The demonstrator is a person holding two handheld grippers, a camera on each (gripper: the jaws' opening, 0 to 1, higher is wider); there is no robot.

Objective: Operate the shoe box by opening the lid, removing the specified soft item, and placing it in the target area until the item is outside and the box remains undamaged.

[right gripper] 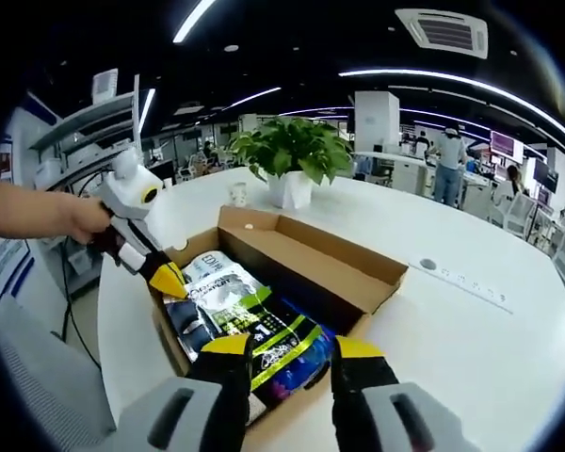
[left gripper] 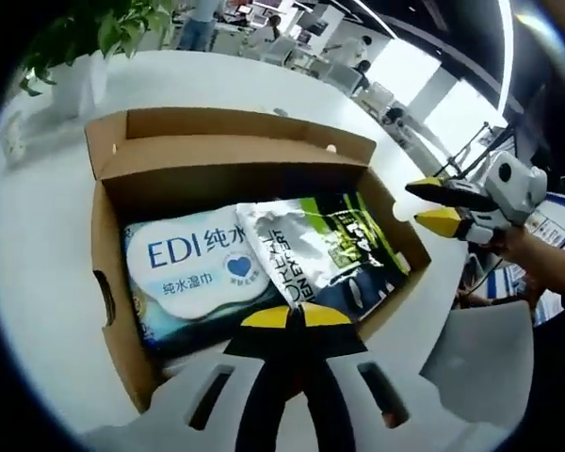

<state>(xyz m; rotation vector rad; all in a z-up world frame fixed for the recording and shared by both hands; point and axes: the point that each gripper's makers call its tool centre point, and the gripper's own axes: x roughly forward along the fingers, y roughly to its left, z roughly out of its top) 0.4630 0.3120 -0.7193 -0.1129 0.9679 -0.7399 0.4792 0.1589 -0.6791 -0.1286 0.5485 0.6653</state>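
An open cardboard shoe box (left gripper: 217,155) stands on the white table, its lid folded back on the far side. Inside lie a white and blue EDI wet-wipes pack (left gripper: 193,264) and a silver, green and black soft bag (left gripper: 330,250). My left gripper (left gripper: 297,313) hangs over the box's near edge with its yellow tips together. The right gripper (left gripper: 433,202) hovers open past the box's right end. In the right gripper view the box (right gripper: 311,259), wipes (right gripper: 209,266) and bag (right gripper: 254,325) lie under my open right gripper (right gripper: 292,347). The left gripper (right gripper: 168,280) points at the box's left side.
A potted plant (right gripper: 292,151) and a small cup (right gripper: 238,195) stand on the table (right gripper: 471,330) behind the box. A grey chair back (left gripper: 480,348) is near the table edge. Desks and people fill the office behind.
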